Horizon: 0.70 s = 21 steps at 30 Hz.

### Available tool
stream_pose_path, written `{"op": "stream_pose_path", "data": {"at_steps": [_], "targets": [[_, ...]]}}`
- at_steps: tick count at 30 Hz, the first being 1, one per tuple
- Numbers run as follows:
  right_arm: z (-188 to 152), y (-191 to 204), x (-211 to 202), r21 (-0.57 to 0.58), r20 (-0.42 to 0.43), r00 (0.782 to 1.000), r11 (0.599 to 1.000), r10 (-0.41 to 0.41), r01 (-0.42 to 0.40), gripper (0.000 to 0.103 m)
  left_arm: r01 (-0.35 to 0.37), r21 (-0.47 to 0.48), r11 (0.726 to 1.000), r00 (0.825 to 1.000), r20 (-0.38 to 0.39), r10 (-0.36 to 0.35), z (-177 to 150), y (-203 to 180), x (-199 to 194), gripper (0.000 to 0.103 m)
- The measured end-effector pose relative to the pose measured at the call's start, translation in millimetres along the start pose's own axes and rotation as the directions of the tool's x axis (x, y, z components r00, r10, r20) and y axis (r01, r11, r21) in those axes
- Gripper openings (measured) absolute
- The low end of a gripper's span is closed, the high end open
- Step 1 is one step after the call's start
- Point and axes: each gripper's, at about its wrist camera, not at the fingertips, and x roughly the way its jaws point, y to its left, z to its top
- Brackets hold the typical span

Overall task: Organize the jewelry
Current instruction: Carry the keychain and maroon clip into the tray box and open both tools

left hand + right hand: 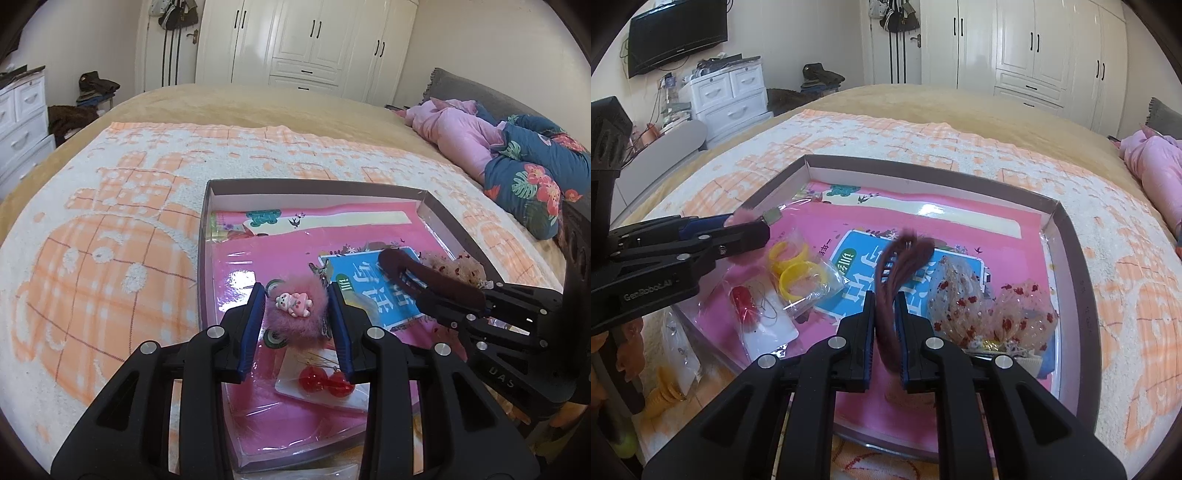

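Pink fluffy clip [295, 312], maroon hair claw [897, 284], both lifted

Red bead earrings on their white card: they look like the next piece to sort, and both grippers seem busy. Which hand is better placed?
Left, probably. The left gripper hangs right above the red bead earrings, though shut on the pink fluffy clip. The right gripper holds the maroon hair clip farther away.

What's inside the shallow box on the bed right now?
In the box: a pink book, yellow rings in a bag, red earrings on a card, a sheer red-flecked bow. The box floor is covered.
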Motion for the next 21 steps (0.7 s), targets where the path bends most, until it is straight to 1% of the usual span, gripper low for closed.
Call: {"op": "stream_pose_path", "data": {"at_steps": [3, 5, 7, 8, 10, 15, 18, 21], "targets": [[-1.5, -0.7, -8.0, 0.005, 0.018, 1.000, 1.000, -0.004, 0.004, 0.018, 0.002, -0.005, 1.000, 1.000, -0.006, -0.002, 0.0, 0.9, 0.3, 0.026], [-2.0, -1.6, -15.2, 0.011, 0.036, 0.999, 1.000, -0.003, 0.003, 0.024, 0.005, -0.006, 1.000, 1.000, -0.009, -0.005, -0.4, 1.0, -0.6, 0.026], [-2.4, -3.7, -24.5, 0.025, 0.056, 0.998, 1.000, -0.001, 0.000, 0.025, 0.006, -0.007, 1.000, 1.000, -0.003, -0.006, 0.0, 0.7, -2.7, 0.027], [-2.4, -4.4, -28.6, 0.028, 0.065, 0.998, 1.000, -0.005, 0.003, 0.025, 0.007, -0.007, 1.000, 1.000, -0.002, -0.007, 0.0, 0.1, -3.3, 0.028], [-2.7, -6.7, -37.1, 0.034, 0.085, 0.996, 0.999, -0.009, 0.006, 0.027, 0.011, -0.005, 1.000, 1.000, 0.007, -0.011, 0.5, -1.0, -6.2, 0.036], [-6.8, -15.4, -60.5, 0.054, 0.121, 0.992, 0.998, -0.029, 0.022, 0.033, 0.019, -0.010, 1.000, 0.998, 0.053, -0.018, 2.0, -3.6, -21.0, 0.040], [-10.9, -19.6, -71.1, 0.061, 0.136, 0.990, 0.997, -0.045, 0.037, 0.036, 0.027, -0.008, 1.000, 0.996, 0.087, -0.026, 4.4, -7.5, -34.1, 0.047], [-16.5, -22.7, -80.9, 0.072, 0.146, 0.988, 0.996, -0.059, 0.049, 0.040, 0.025, -0.005, 1.000, 0.992, 0.124, -0.024, 5.3, -11.7, -48.2, 0.050]]}}
